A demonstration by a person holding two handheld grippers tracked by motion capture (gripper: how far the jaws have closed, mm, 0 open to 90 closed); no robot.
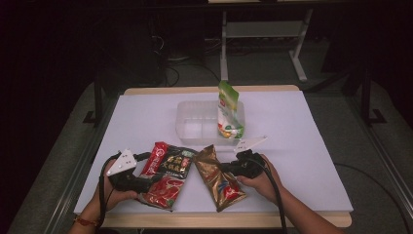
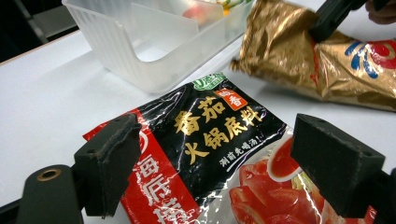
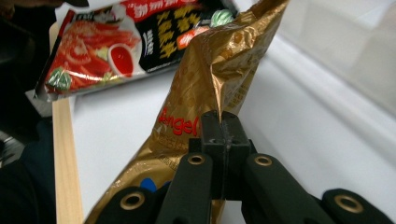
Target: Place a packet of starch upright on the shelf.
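White table (image 1: 302, 146), dark room; right claw (image 3: 219, 122) pinching gold pouch (image 3: 210, 88)

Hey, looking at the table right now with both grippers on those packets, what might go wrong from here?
1. The right gripper pinches just a thin fold of the crinkled gold foil packet; lifted, the packet may slip out or swing.
2. The clear plastic bin already holds an upright green and white pouch; dropping the gold packet in could knock it over.
3. The left gripper is open over the glossy red and black sauce packet; lying flat, it may slide away.
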